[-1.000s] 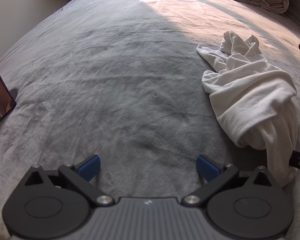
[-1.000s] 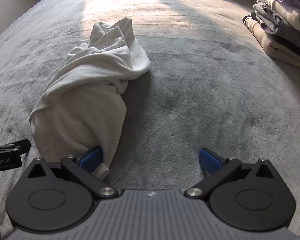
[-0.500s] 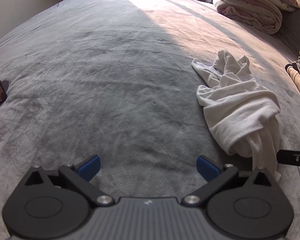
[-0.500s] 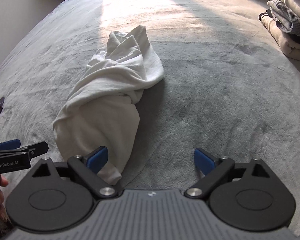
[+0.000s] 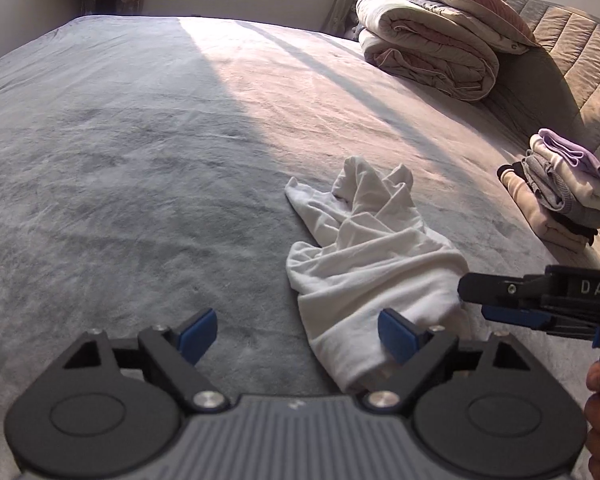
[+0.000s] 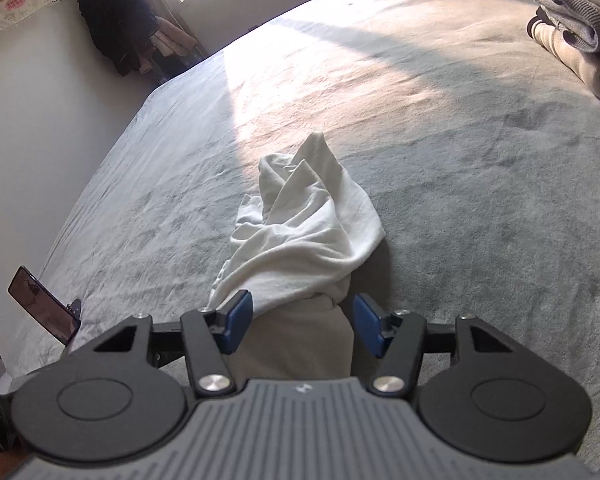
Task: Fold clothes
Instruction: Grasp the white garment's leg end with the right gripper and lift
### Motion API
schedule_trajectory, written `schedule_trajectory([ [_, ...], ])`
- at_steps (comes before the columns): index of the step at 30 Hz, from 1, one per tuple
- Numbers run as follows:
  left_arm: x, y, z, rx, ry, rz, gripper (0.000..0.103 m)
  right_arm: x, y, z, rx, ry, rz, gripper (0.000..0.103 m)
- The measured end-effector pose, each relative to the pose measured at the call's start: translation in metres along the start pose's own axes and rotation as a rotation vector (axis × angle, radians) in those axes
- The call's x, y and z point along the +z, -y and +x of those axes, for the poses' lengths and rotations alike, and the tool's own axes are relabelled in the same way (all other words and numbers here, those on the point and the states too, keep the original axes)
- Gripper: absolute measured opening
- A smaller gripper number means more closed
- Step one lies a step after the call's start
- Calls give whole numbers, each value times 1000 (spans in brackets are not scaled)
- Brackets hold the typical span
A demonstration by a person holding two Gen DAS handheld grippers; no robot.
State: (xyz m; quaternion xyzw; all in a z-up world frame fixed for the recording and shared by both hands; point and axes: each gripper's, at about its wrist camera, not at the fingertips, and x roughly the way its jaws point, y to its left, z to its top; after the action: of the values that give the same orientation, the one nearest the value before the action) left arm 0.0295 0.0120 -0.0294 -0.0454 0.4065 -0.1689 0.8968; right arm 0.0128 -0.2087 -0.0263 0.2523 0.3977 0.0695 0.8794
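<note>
Nearest, the right tool (image 6: 302, 326) is seen about half open, its jaws just closing around the near end of the shirt (image 6: 300, 236); the pads flank the cloth without visibly pressing it. The left tool (image 5: 296, 338) stands wider, also closing, with only its right pad at the shirt's near-left edge. The shirt lies bunched mid-bed (image 5: 140, 160), trailing away from the tools. Several layers could be pinched together, judging from the bunching, so the garment would lift as a lump instead of spreading. Far right, a folded pile (image 5: 560, 196) is seen.
</note>
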Motion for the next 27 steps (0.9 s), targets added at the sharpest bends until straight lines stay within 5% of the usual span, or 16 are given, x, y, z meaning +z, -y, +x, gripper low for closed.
schedule_trajectory([
  [5, -6, 19, 6, -92, -1, 87, 59, 9, 13, 1, 18, 4, 43, 61],
  [9, -8, 17, 6, -228, 16, 51, 35, 9, 12, 8, 109, -10, 60, 60],
  [12, -8, 17, 4, -288, 45, 36, 28, 10, 3, 11, 118, 8, 39, 40],
  [14, -8, 18, 1, -309, 60, 34, 28, 11, -2, 11, 97, 44, 14, 12],
  [18, -7, 20, -5, -319, 76, 32, 31, 14, 0, 1, 67, 111, 20, 9],
  [20, -6, 21, -6, -315, 72, 35, 61, 16, 3, -7, 53, 142, 25, 8],
  [21, -6, 22, -7, -314, 67, 37, 66, 18, 5, -12, 45, 160, 26, 8],
  [27, -10, 32, -5, -305, 46, 82, 68, 25, 18, -38, -97, 269, -9, 7],
])
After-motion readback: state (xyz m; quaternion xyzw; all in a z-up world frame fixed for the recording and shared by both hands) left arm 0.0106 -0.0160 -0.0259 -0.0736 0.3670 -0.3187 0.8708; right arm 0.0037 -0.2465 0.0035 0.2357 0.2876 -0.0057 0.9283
